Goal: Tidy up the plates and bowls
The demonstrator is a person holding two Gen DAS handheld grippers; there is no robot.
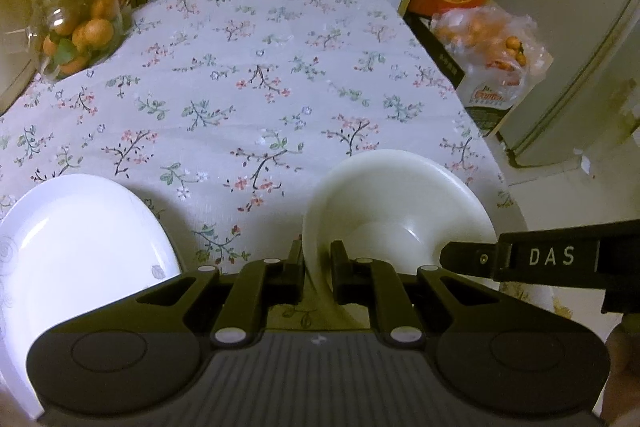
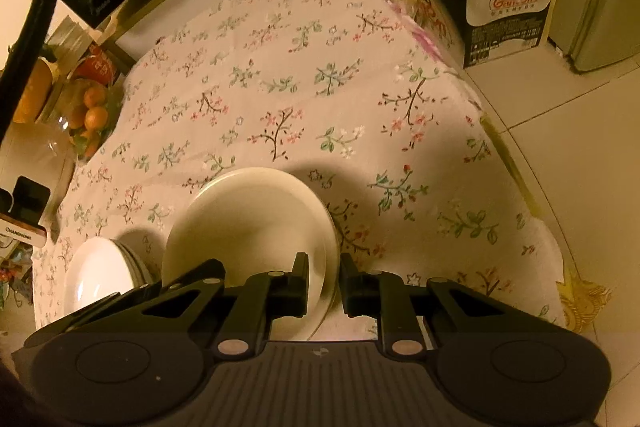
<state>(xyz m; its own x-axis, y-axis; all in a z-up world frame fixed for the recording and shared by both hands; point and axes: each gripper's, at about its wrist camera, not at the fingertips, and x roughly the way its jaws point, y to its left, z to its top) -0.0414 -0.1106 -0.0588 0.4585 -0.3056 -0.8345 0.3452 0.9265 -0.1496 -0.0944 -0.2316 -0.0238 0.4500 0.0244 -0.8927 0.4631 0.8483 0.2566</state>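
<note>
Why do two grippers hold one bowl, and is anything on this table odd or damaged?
Nothing looks damaged or spilled. Oddest is the white bowl: the left gripper and right gripper each pinch its rim on opposite sides. The plate sits beside it.

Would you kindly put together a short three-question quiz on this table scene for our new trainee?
1. True or false: the left gripper and the right gripper are shut on the rim of the same bowl.
2. What lies on the tablecloth to the left of the bowl? A) a fork B) a white plate C) a mug
3. Fill in: the glass jar at the far left corner holds small ____.

Key:
1. True; the jaws pinch opposite sides of the rim.
2. B
3. oranges
</note>
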